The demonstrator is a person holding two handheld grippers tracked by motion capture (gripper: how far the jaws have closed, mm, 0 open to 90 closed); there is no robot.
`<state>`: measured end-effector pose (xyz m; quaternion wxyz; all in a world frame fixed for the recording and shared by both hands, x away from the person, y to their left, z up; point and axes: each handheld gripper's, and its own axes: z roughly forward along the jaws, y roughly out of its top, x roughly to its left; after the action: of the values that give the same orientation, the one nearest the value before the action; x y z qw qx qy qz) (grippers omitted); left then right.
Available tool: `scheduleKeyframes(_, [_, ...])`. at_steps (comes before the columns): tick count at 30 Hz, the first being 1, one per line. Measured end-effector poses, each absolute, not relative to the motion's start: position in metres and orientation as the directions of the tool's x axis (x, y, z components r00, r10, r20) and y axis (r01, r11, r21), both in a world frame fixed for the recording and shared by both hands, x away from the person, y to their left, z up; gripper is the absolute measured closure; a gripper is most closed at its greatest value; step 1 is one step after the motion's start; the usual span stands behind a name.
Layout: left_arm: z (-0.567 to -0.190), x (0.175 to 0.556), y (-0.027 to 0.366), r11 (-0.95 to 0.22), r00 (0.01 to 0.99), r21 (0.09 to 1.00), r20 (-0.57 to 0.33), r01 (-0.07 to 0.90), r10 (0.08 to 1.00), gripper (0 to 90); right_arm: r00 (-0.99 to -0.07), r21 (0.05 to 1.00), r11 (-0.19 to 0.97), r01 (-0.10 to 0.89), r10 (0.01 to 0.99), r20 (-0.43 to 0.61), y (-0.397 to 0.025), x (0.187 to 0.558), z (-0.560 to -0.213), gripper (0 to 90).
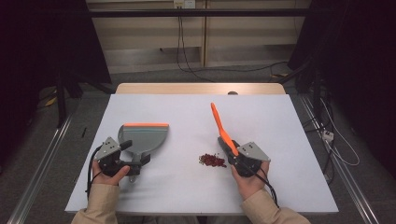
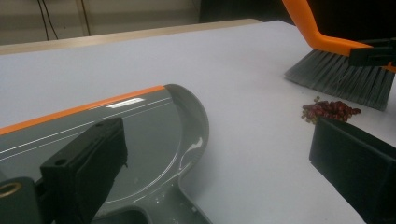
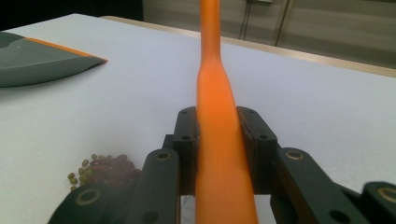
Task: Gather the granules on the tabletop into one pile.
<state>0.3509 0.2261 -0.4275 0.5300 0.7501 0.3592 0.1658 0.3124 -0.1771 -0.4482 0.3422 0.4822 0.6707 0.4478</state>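
Note:
A grey dustpan (image 1: 144,136) with an orange lip lies flat on the white table (image 1: 187,112), left of centre. My left gripper (image 1: 135,152) is open, its jaws wide apart on either side of the dustpan's handle; the pan (image 2: 154,135) fills the lower left of the left gripper view. My right gripper (image 1: 229,147) is shut on the orange handle of a brush (image 1: 218,122), seen close up as the handle (image 3: 215,135) between the jaws. The grey bristles (image 2: 341,79) sit just beyond a small pile of red and green beans (image 1: 212,160), also seen at the lower left of the right gripper view (image 3: 100,170).
The beans (image 2: 329,110) lie between the two grippers, nearer the right one. A wooden tabletop edge (image 1: 201,88) shows behind the white sheet. Cables (image 1: 187,60) trail on the floor beyond, and metal rails (image 1: 42,163) run along both sides.

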Motion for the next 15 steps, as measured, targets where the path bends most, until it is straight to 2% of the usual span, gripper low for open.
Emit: scheduleKeyframes(15, [-0.428, 0.352, 0.226, -0.181, 0.691, 0.914, -0.133, 0.362, 0.711, 4.0, -0.198, 0.94, 0.015, 0.341, 0.979, 0.056, -0.152, 0.314, -0.453, 71.1])
